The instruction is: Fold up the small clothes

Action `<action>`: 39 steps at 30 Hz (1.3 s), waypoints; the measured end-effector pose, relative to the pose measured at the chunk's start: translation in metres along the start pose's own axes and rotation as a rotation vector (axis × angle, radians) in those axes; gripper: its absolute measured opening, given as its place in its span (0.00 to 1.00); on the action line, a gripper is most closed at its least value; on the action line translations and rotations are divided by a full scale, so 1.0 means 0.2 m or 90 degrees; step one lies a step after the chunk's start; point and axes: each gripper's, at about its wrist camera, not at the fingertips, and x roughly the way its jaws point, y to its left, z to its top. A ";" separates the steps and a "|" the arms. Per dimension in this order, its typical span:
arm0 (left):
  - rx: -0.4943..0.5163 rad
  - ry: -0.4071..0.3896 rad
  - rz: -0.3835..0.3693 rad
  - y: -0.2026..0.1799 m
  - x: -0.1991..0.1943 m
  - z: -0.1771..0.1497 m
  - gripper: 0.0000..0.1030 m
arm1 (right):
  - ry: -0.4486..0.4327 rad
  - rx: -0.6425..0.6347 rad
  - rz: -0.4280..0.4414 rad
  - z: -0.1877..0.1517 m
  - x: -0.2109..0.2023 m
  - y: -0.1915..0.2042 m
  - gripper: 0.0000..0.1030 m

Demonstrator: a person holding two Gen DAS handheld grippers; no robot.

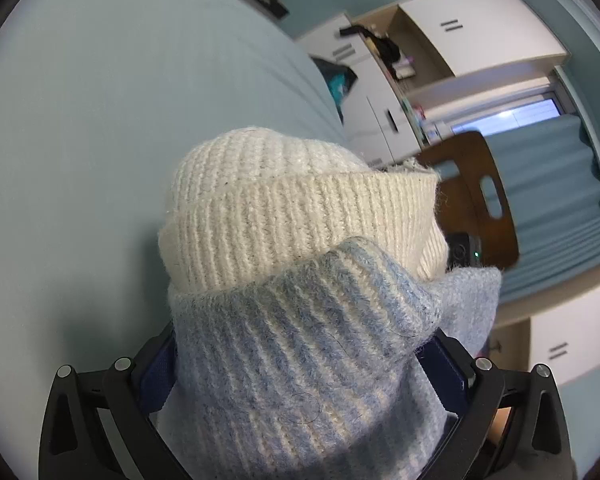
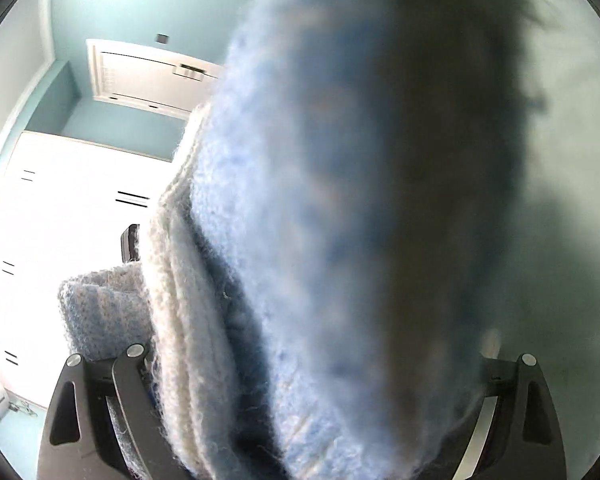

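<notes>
One ribbed knit garment, cream [image 1: 292,216] above and fluffy pale blue [image 1: 300,360] below, is clamped in the left gripper [image 1: 304,376]. Only the left view shows one brown wooden chair [image 1: 480,196]. In the right view, the same knit [image 2: 340,240] fills the right gripper [image 2: 300,380]; whether it is pinched cannot be told.

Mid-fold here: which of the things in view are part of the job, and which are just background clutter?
Job:
- blue-and-cream knit garment, bunched across both claws
- left claw
- right claw

Just around:
- wooden chair
- white cabinets
- blue curtain
- dark items on the shelf
</notes>
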 end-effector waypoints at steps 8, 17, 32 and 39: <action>-0.101 -0.016 0.117 0.32 0.10 0.24 1.00 | -0.041 0.071 -0.085 0.27 0.17 -0.20 0.89; -0.023 -0.091 0.236 0.04 -0.26 0.26 0.99 | -0.081 0.031 -0.201 0.31 -0.27 0.02 0.92; 0.178 -0.227 0.591 -0.19 0.03 0.00 1.00 | -0.236 -0.334 -0.588 0.08 0.12 0.34 0.94; 0.168 -0.222 0.632 -0.12 0.09 -0.01 1.00 | -0.233 -0.250 -0.522 0.17 0.21 0.23 0.98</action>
